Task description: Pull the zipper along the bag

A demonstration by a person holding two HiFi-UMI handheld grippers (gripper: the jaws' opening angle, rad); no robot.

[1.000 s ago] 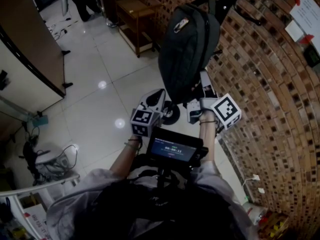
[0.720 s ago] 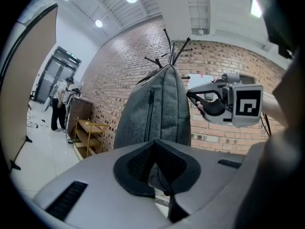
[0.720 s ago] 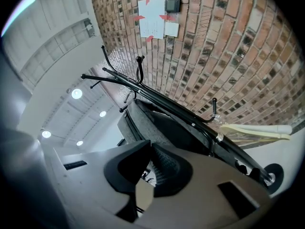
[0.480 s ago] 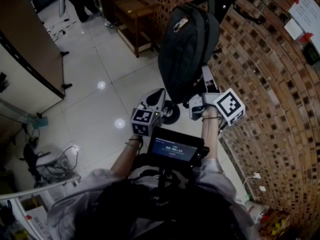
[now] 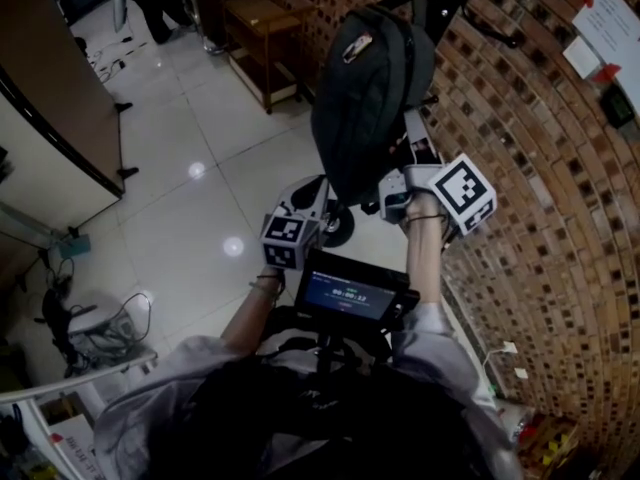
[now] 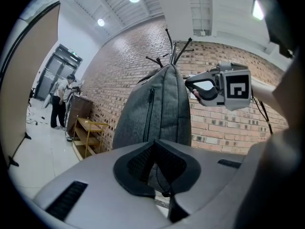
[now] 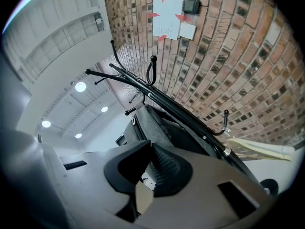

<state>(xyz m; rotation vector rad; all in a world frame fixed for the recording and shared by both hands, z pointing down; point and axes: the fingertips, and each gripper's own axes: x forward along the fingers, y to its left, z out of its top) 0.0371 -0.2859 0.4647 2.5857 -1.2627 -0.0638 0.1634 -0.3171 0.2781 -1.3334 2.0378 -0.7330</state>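
- The bag, a dark grey backpack, hangs from a black coat rack close to the brick wall.
- In the left gripper view, the left gripper has its jaws closed on grey fabric at the bag's lower edge. A thin cord shows in the gap behind the pads.
- In the right gripper view, the right gripper has its jaws pressed together against the bag's side (what they pinch is hidden behind the pads).
- Only the left gripper view shows the zipper, a dark line down the front panel. It also shows the right gripper's marker cube held high beside the bag.
- Only the right gripper view shows the papers stuck on the bricks above the rack's hooks.
- The head view places the left gripper under the bag's bottom and the right gripper on the side nearer the wall, with a small screen at the person's chest.
- The glossy pale tiled floor reflects ceiling lights. A wooden shelf unit stands by the wall beyond the bag, and a person stands far off near it.
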